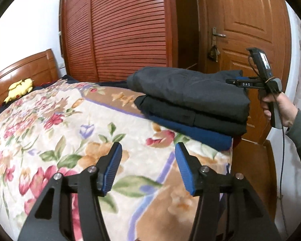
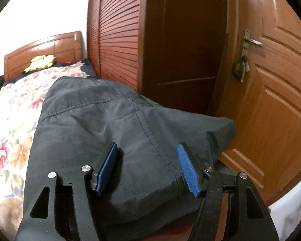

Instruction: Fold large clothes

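Note:
A stack of three folded garments sits at the bed's right edge: a dark grey one [image 1: 188, 88] on top, a black one [image 1: 190, 113] under it and a navy one [image 1: 200, 134] at the bottom. My left gripper [image 1: 148, 167] is open and empty, low over the floral blanket [image 1: 60, 124], short of the stack. My right gripper [image 2: 147, 168] is open, its fingers just above the grey top garment [image 2: 110, 120], holding nothing. In the left wrist view the right gripper's body [image 1: 256, 84] is held by a hand beside the stack.
A yellow plush toy [image 1: 20, 89] lies by the wooden headboard [image 1: 26, 68]. A louvred wardrobe [image 1: 120, 30] and a wooden door [image 1: 250, 30] with a handle [image 1: 217, 34] stand behind the bed. The bed's right edge drops off by the stack.

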Available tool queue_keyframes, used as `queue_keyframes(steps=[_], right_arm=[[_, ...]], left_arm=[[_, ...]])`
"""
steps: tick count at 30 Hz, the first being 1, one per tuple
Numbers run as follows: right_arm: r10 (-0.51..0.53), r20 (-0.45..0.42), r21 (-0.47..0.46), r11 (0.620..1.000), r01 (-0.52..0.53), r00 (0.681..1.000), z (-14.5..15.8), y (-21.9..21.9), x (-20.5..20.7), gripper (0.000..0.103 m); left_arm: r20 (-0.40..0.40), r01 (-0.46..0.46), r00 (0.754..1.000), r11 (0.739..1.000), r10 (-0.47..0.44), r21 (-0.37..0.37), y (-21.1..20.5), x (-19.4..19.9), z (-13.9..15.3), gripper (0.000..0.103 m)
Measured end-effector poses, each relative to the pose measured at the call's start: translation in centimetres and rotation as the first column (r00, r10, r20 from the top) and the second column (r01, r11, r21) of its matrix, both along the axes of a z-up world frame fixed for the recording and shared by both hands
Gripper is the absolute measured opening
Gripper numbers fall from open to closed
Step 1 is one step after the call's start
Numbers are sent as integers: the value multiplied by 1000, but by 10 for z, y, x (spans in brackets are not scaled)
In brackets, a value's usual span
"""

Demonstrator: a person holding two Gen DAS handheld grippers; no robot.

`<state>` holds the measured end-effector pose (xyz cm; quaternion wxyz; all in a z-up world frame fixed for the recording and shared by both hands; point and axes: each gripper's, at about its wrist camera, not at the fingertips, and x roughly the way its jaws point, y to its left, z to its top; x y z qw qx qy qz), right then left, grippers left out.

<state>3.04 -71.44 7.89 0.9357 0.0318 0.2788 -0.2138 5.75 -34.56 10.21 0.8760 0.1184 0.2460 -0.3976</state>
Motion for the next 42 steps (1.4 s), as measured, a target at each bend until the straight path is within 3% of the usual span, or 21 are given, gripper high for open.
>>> queue_keyframes(steps=[8, 17, 24, 30, 42], right_arm=[[-45, 57, -70, 996, 49, 997, 23, 42, -20, 64], [152, 86, -77, 986, -145, 985, 30, 137, -17, 64], [344, 106, -13, 939, -344, 933, 12, 230, 6, 65], [442, 111, 16, 895, -447, 890, -13, 298, 28, 68], [561, 126, 44, 821, -569, 818, -65, 421, 59, 75]], left_arm=[[2, -67, 998, 998, 67, -6, 48, -10, -8, 55], [-20, -145, 989, 989, 145, -22, 95, -16, -24, 55], [-24, -233, 972, 972, 232, -31, 138, -16, -39, 55], [-22, -329, 944, 944, 328, -33, 183, -15, -52, 55], [62, -527, 848, 850, 527, -17, 259, -12, -77, 55]])
